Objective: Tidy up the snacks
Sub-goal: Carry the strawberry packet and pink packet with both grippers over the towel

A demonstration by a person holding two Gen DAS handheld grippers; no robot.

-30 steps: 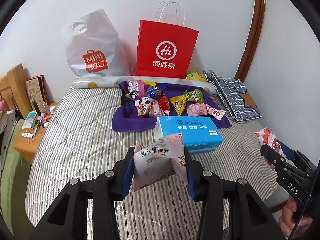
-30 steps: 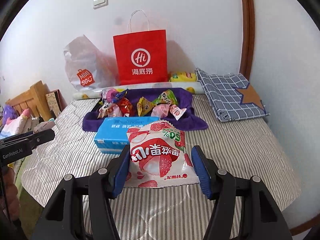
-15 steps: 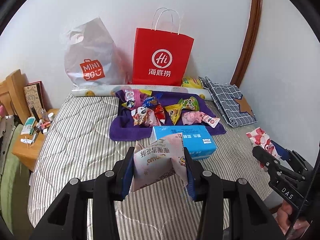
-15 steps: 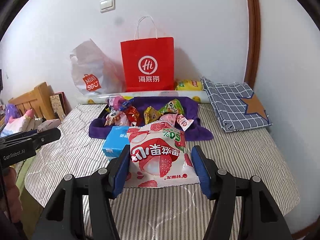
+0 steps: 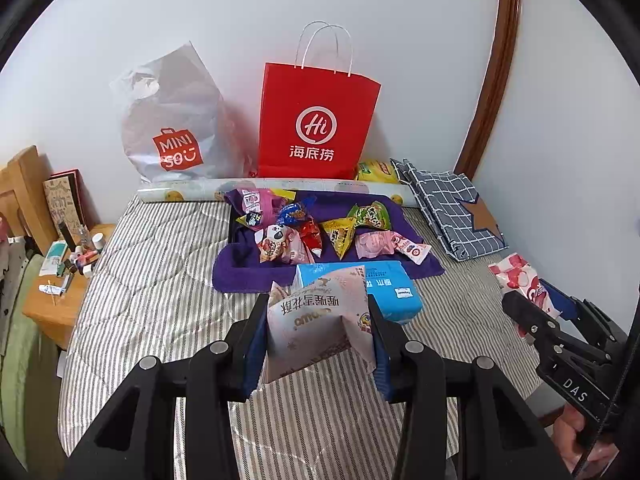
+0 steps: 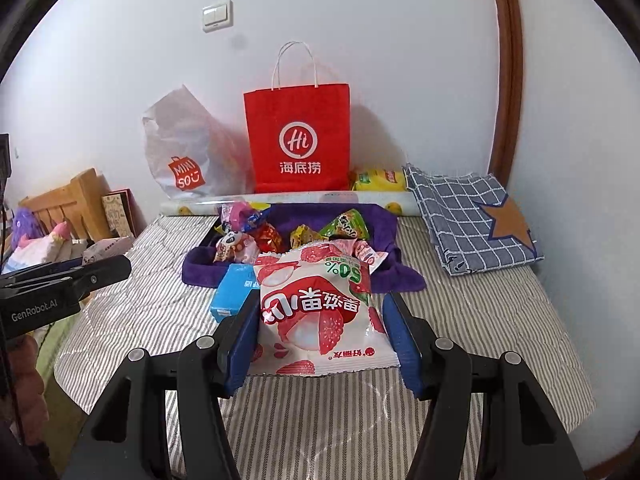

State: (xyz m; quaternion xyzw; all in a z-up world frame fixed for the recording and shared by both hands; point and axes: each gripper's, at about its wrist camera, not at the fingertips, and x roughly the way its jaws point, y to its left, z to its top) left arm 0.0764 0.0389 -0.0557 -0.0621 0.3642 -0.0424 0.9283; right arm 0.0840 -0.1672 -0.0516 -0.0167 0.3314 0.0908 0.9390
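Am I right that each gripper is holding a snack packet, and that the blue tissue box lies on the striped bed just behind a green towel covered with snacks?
Not quite: the towel is purple, not green, as the left wrist view shows. The rest holds: the left gripper and right gripper each hold a snack packet, and the blue tissue box lies on the striped bed by that towel.

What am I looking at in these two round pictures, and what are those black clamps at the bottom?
No robot here: a person holds a two-finger clamp in each hand, with a fisheye camera looking along its fingers. One picture comes from the left gripper, shut on a pale pink snack packet. The other comes from the right gripper, shut on a red-and-white lychee snack bag. Ahead is a striped bed with loose snacks on a purple towel, a blue tissue pack, a red paper bag and a grey plastic bag by the wall.
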